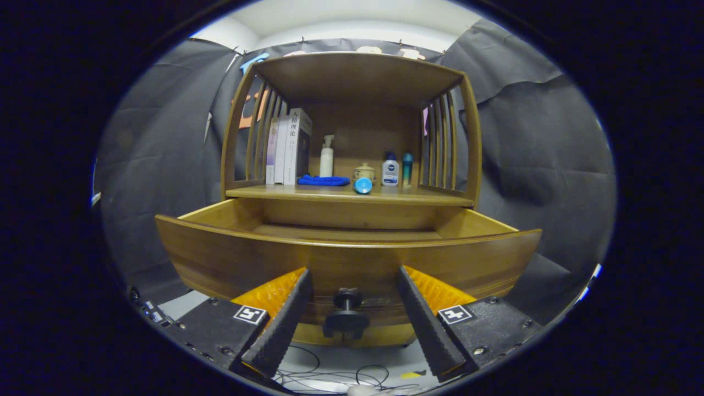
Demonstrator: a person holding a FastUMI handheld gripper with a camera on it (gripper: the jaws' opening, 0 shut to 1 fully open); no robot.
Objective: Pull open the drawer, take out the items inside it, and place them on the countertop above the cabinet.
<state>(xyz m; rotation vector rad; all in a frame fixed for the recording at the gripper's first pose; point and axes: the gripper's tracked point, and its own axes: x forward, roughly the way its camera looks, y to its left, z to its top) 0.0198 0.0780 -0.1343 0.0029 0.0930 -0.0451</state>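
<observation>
My gripper [350, 300] is spread wide with its ridged fingers either side of the round dark knob [345, 318], touching nothing, on the pulled-out smooth bowed wooden drawer [231, 258] under the countertop [330, 193] holding a blue cylinder [363, 185].

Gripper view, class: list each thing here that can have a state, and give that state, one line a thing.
drawer: pulled open.
knob: between the fingers, not gripped.
gripper: open.
blue cloth: lying on the countertop.
blue cylinder: on its side.
pump bottle: upright.
books: standing upright.
</observation>
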